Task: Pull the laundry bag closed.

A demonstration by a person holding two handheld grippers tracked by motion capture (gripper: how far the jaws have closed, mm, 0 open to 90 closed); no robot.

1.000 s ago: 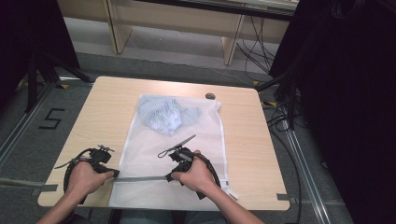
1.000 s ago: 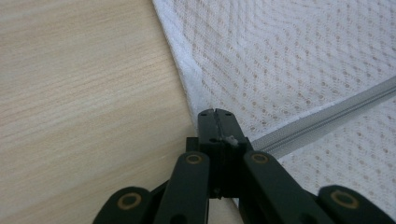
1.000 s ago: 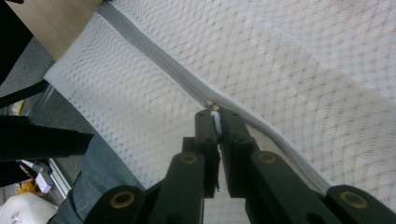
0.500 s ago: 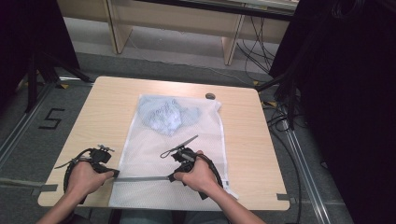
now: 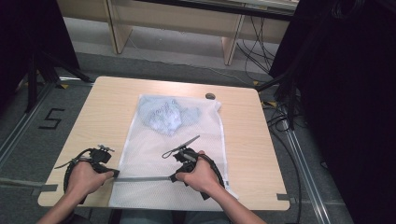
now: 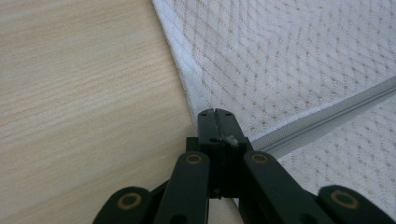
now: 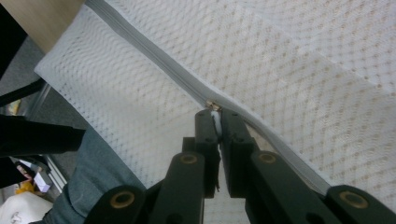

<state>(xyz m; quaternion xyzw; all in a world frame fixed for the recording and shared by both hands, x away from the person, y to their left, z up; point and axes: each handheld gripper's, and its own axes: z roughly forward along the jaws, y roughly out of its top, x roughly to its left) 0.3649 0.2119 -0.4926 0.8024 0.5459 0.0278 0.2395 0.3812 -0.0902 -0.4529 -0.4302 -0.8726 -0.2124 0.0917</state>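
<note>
Zipper runs nine-to-three between my grippers — left gripper clamps bag edge, right gripper pinches the pull — I'm nearer rightward.

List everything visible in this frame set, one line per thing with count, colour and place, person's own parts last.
mesh laundry bag: 1, white, flat on the table's middle, near edge overhanging.
zipper: 1, grey, running across the bag's near end.
zipper pull: 1, white tab, pinched in the right claw.
garment: 1, pale blue, bunched inside the bag's far end.
small round thing: 1, dark, by the table's far edge.
table: 1, light wood.
left claw: 1, black, shut on the bag's edge at the zipper's end.
right claw: 1, black.
hands: 2, near edge.
</note>
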